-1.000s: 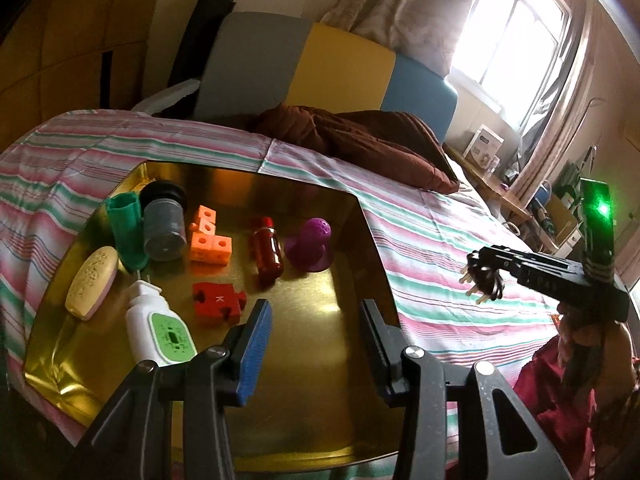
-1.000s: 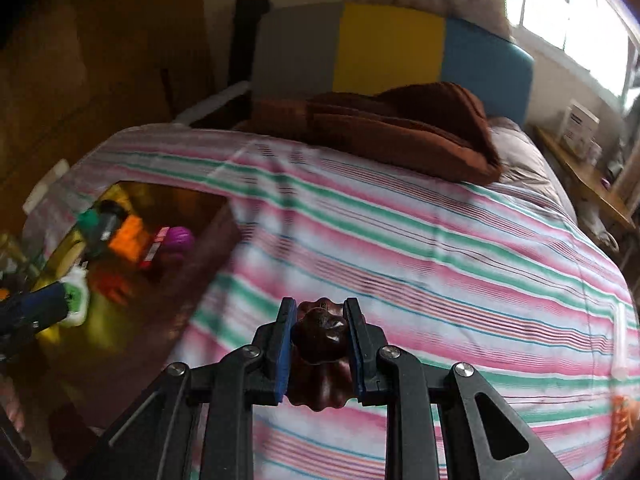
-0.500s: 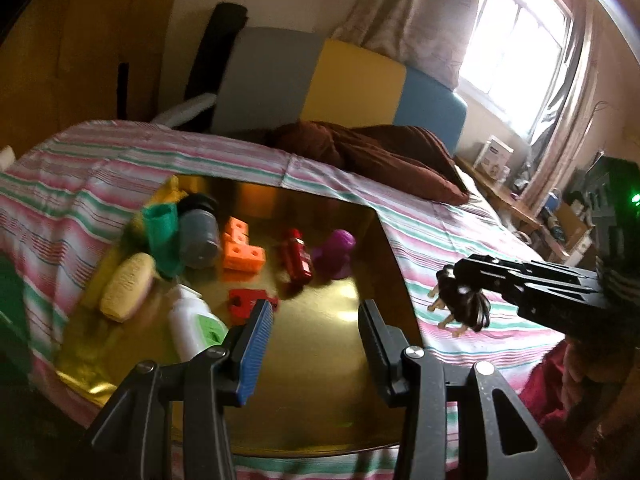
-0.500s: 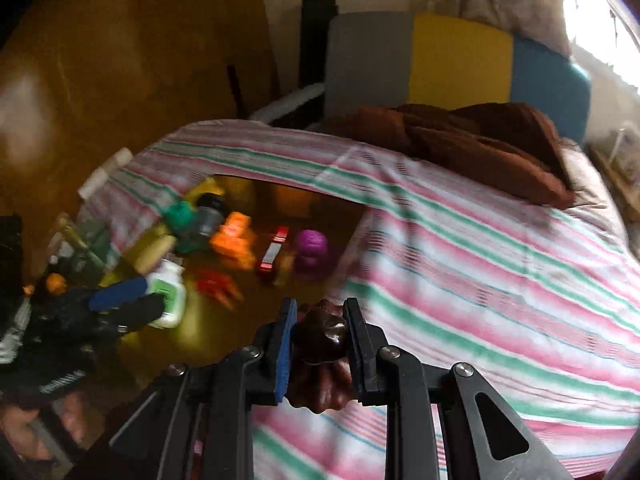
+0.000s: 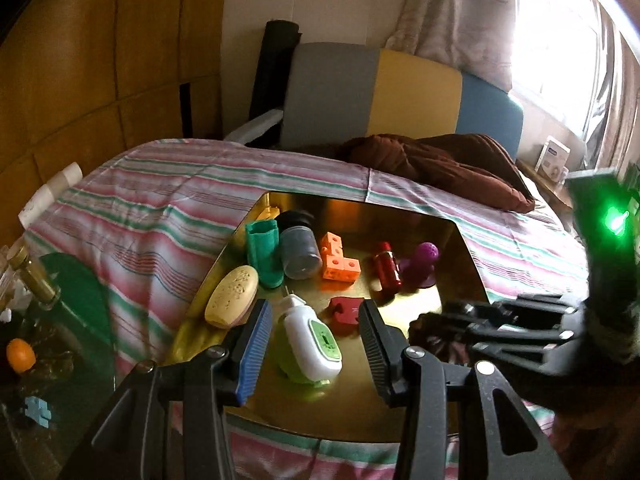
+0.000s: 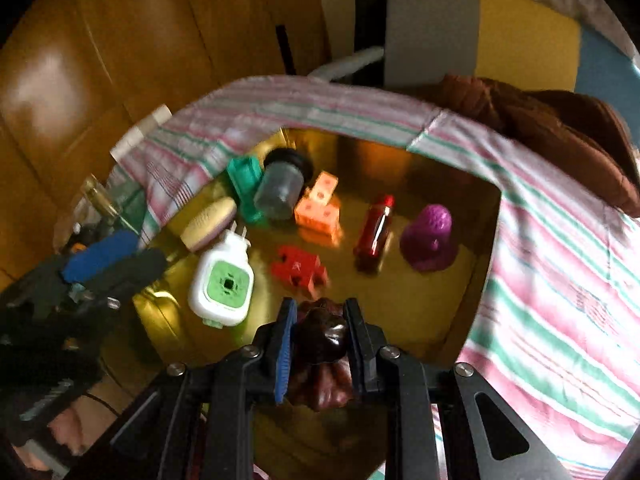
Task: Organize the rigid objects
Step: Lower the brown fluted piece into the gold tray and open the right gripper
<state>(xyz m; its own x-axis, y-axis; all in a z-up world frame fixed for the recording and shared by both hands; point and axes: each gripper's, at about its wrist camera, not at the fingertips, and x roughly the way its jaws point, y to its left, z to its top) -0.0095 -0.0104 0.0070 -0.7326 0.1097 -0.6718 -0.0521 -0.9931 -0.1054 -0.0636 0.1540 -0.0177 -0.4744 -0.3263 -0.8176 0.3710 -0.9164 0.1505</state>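
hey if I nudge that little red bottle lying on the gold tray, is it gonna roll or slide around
The red bottle lies on its side, and its body looks round, so a sideways nudge would probably roll it. The gold tray looks smooth and shiny, so it may also skid. The purple piece stands close beside it, so a roll that way would likely stop there.

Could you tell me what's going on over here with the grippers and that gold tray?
A person is sorting small objects onto a gold tray on the striped bed. The right gripper is shut on a dark brown knobbly object, held over the tray's near edge. The left gripper is open and empty, above a white and green plug-in device. Several toys and bottles already lie on the tray.
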